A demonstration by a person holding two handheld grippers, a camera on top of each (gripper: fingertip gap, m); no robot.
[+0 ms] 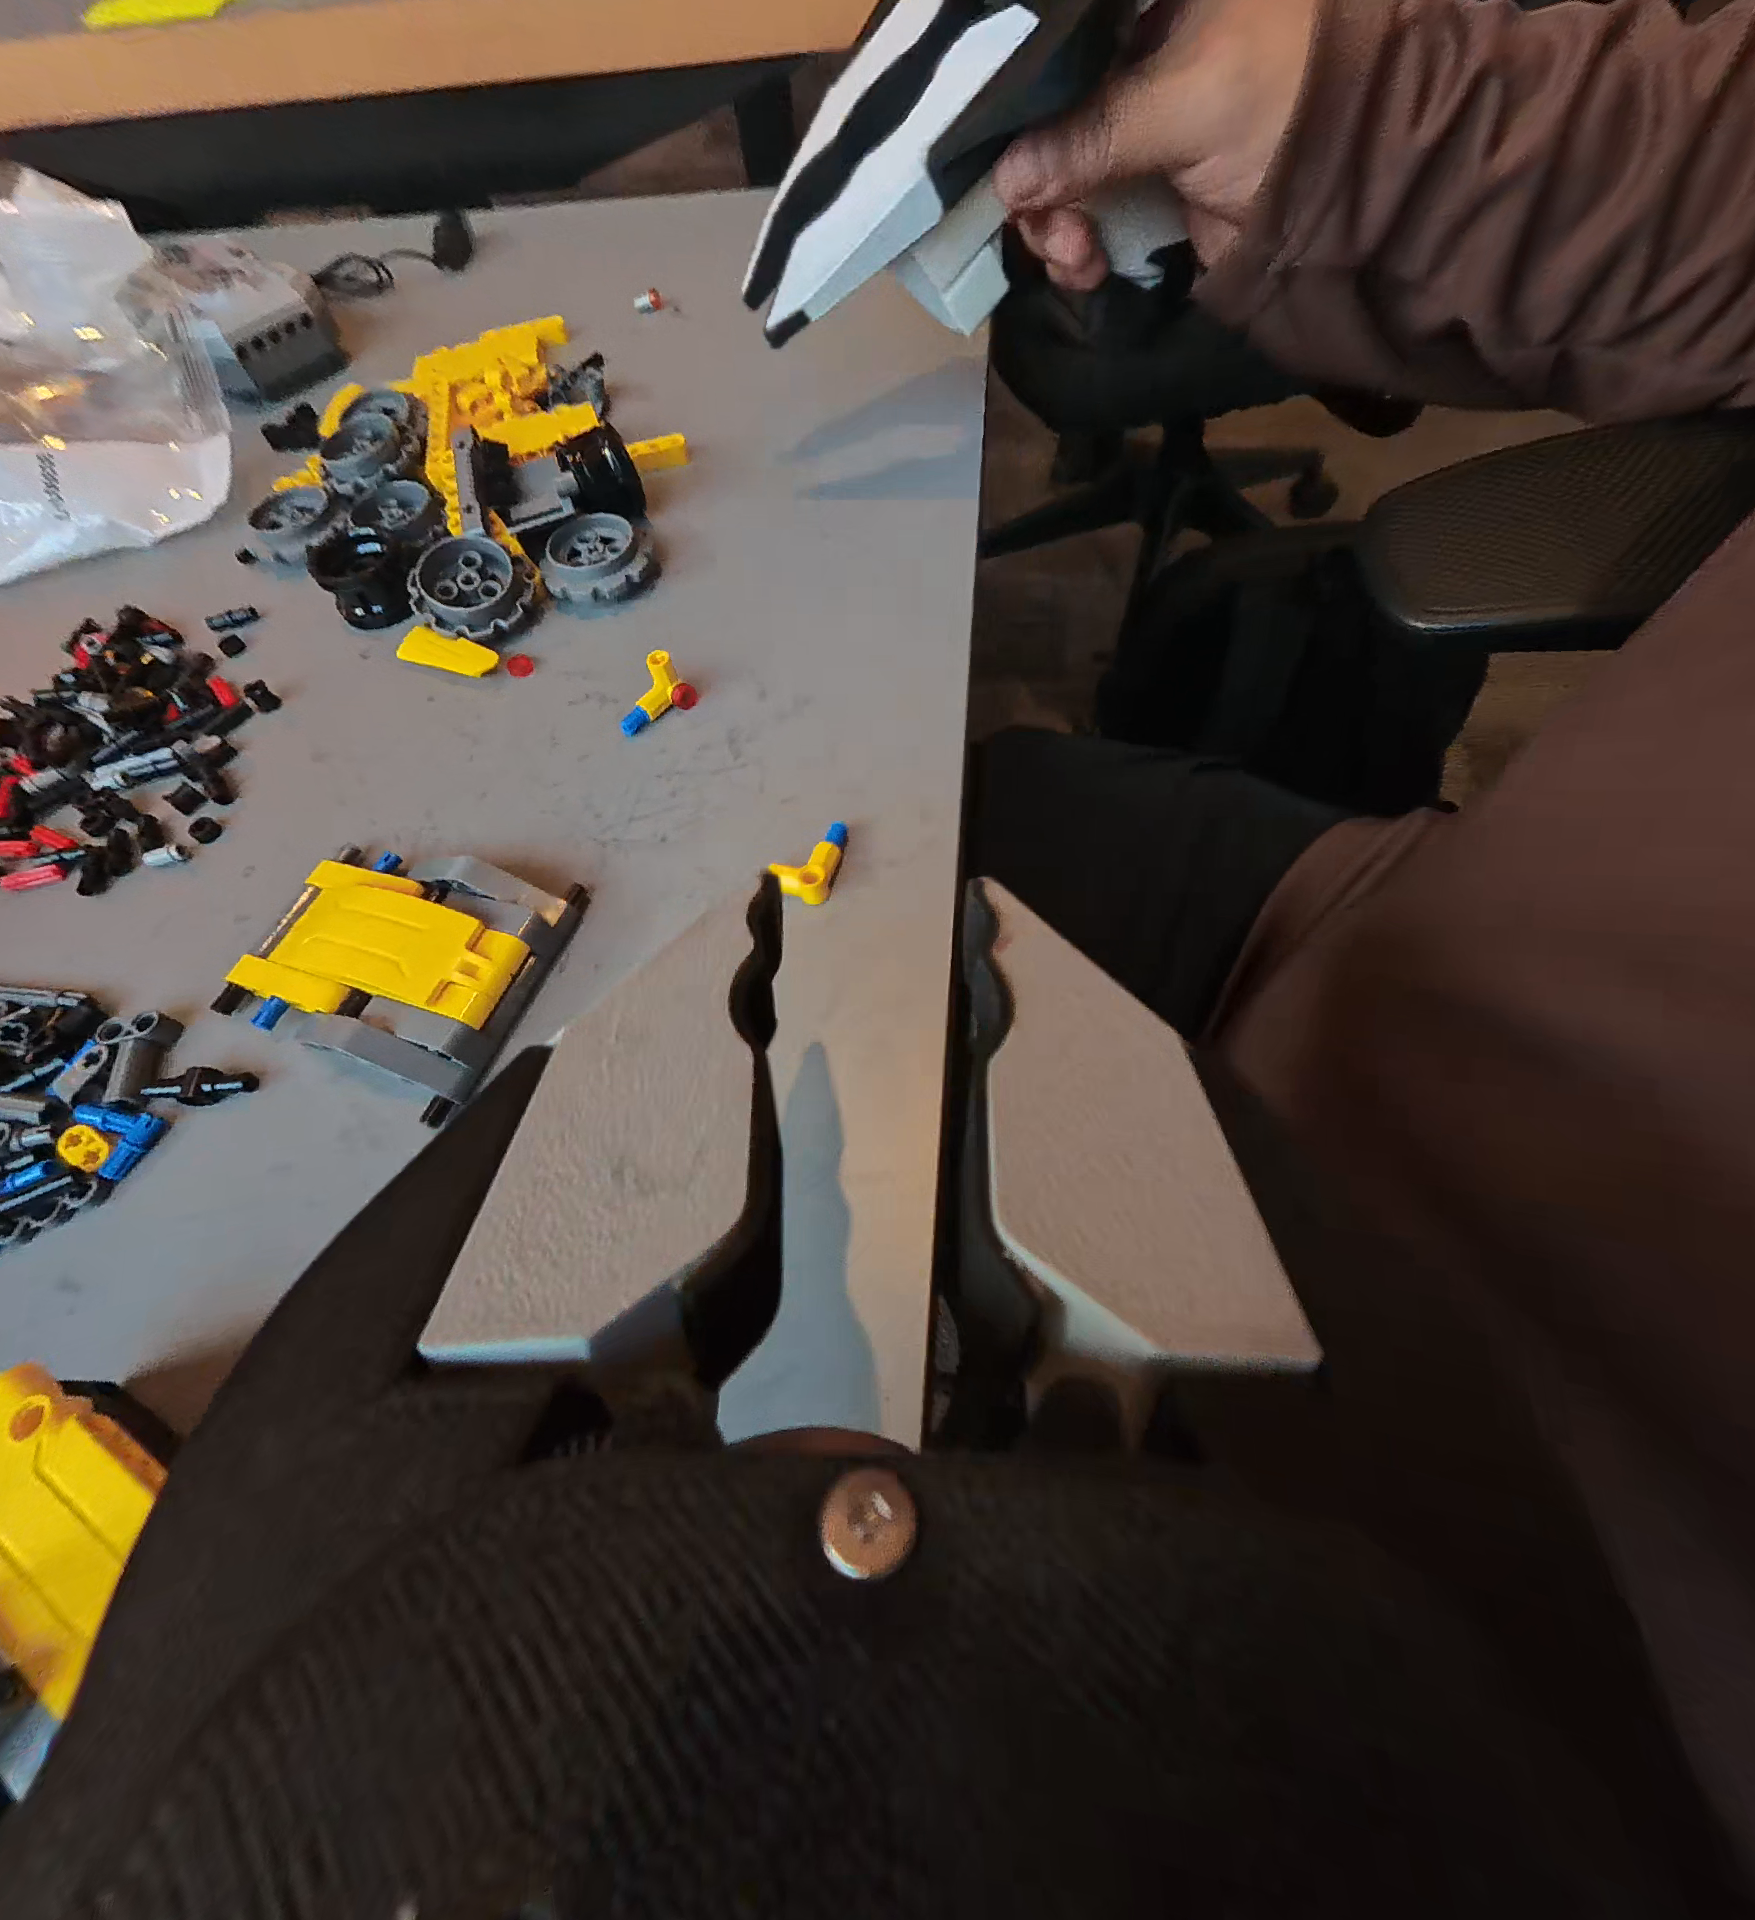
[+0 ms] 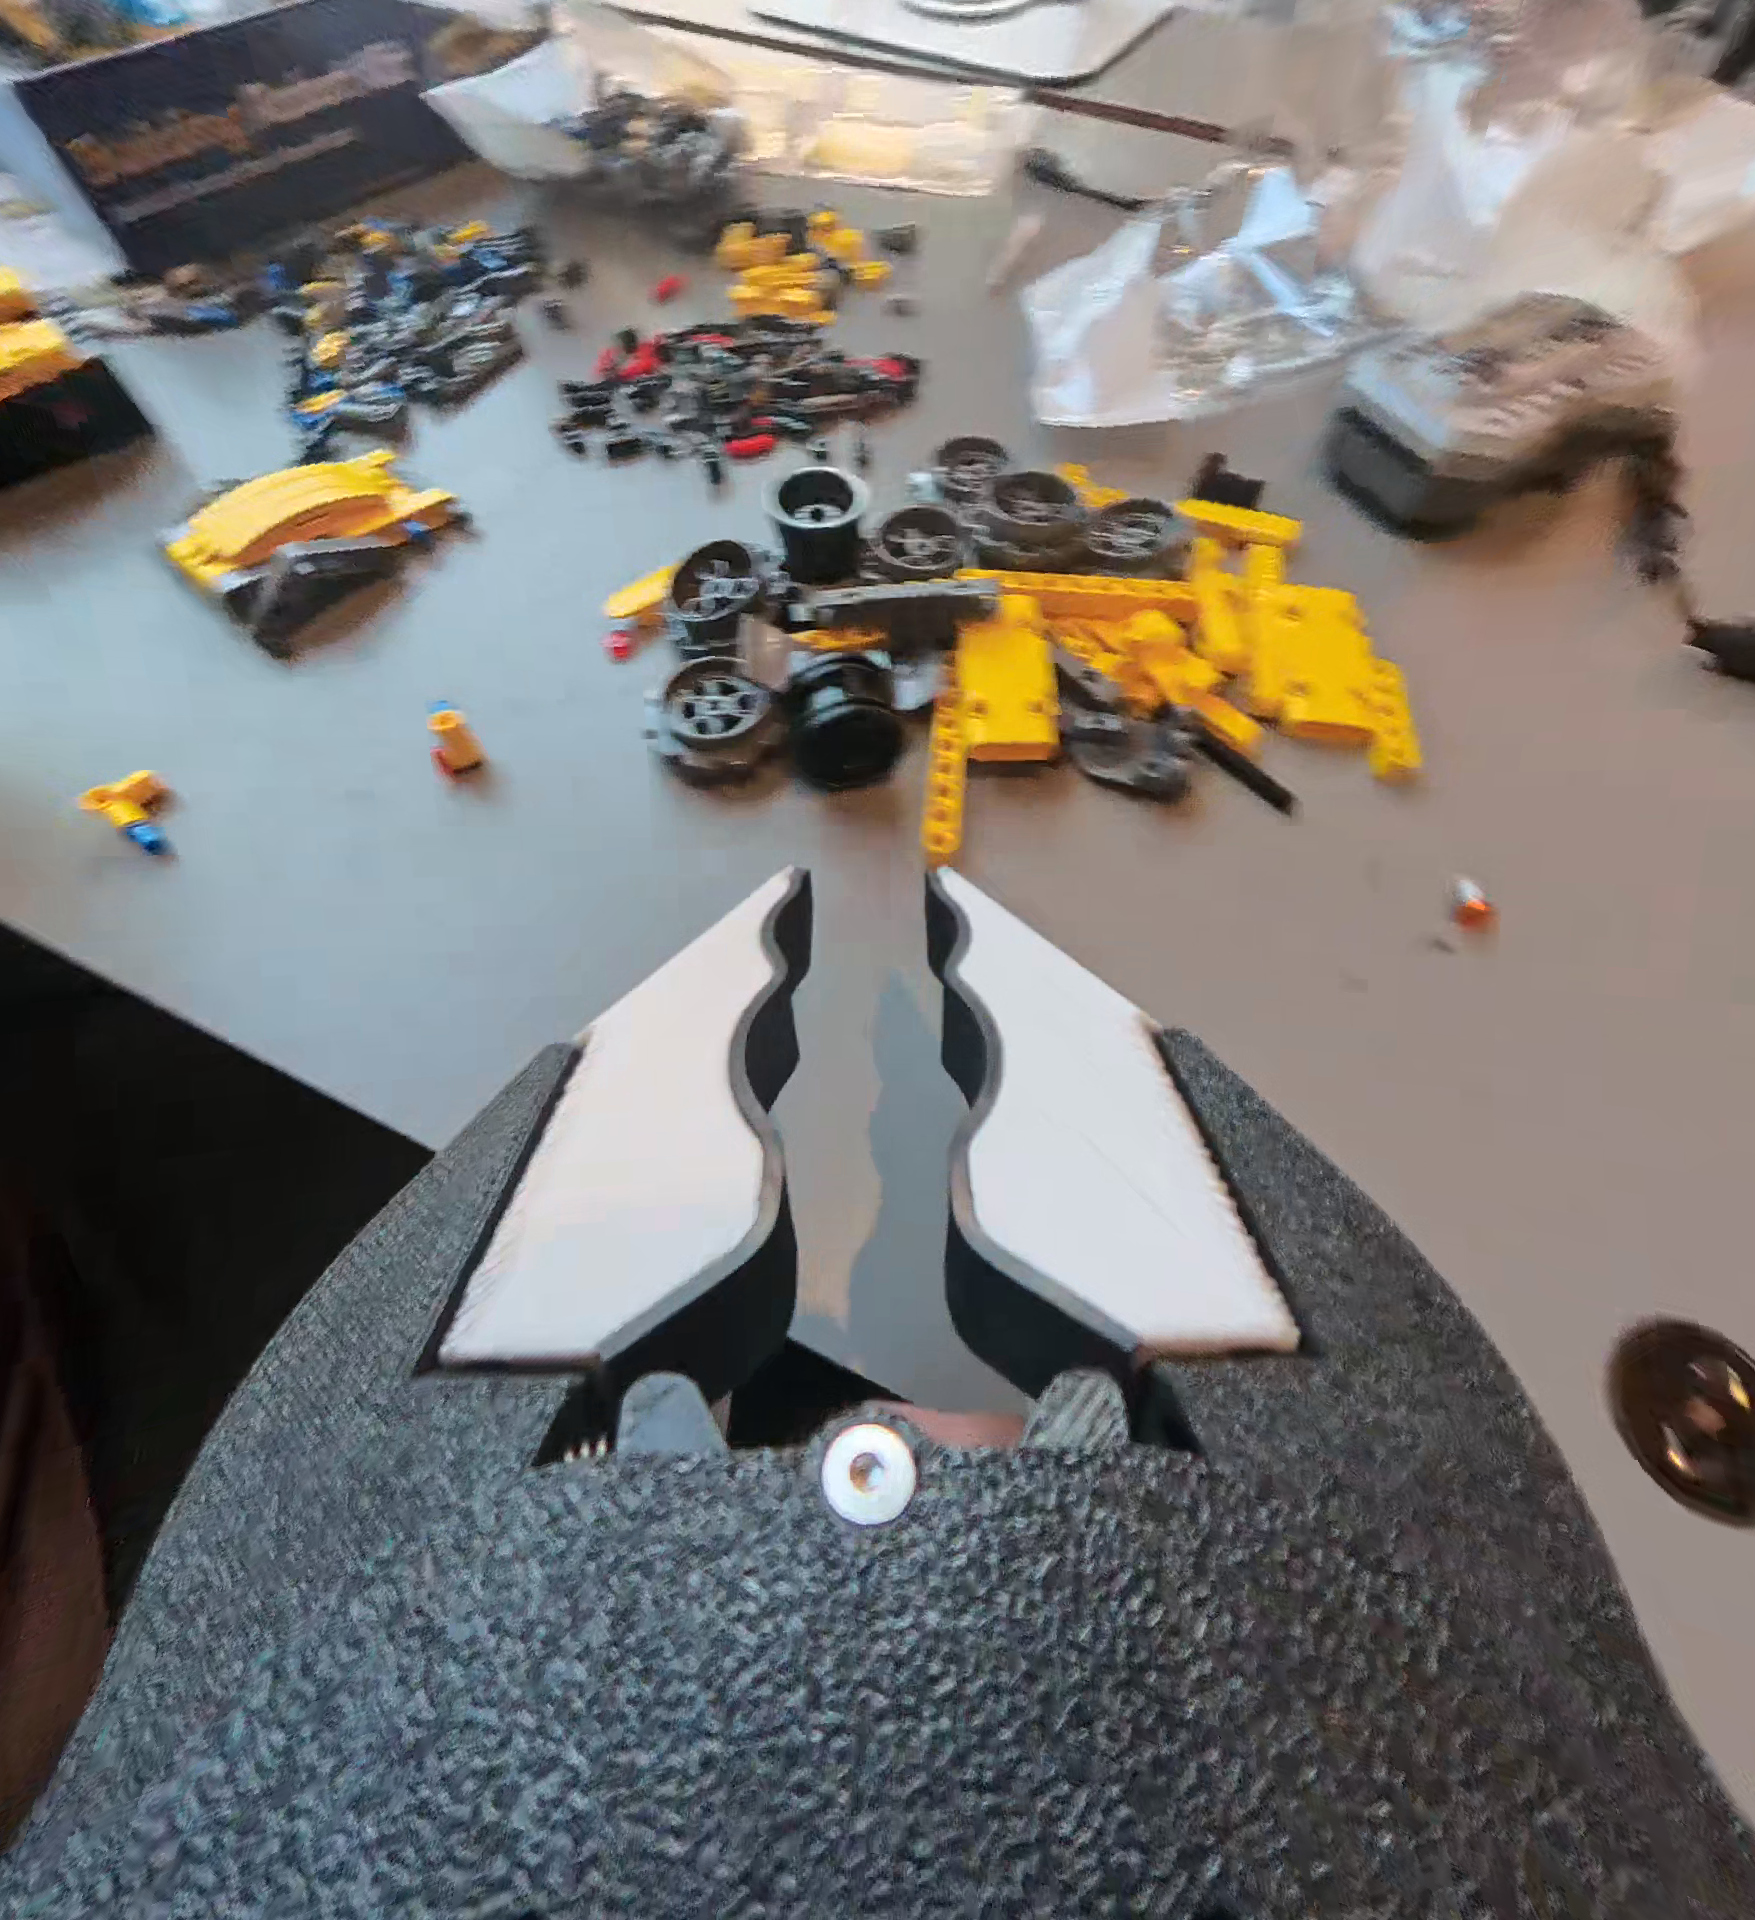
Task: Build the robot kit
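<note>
My left gripper (image 1: 873, 891) is open and empty, low over the grey table (image 1: 800, 582), straddling its right edge. Nearest to it is a small yellow connector with a blue pin (image 1: 813, 868), just past the left fingertip. My right gripper (image 2: 868, 878) is open with a narrow gap and empty, above the table's near edge. It points at a pile of grey and black wheels and yellow beams (image 2: 1008, 623); one long yellow beam's end (image 2: 944, 821) lies just beyond its tips. The right gripper also shows in the left wrist view (image 1: 852, 208), held by a hand.
A yellow-and-grey panel assembly (image 1: 385, 956), a second small yellow connector (image 1: 657, 696), piles of black-red pins (image 1: 94, 748) and grey-blue pins (image 1: 21, 1122), clear plastic bags (image 1: 42, 364), a grey box (image 2: 1475, 416). A round grommet (image 2: 1704, 1439) sits in the table. An office chair (image 1: 1527, 561) stands beside the table. Across from one pair of fingers to the other is roughly 25 cm.
</note>
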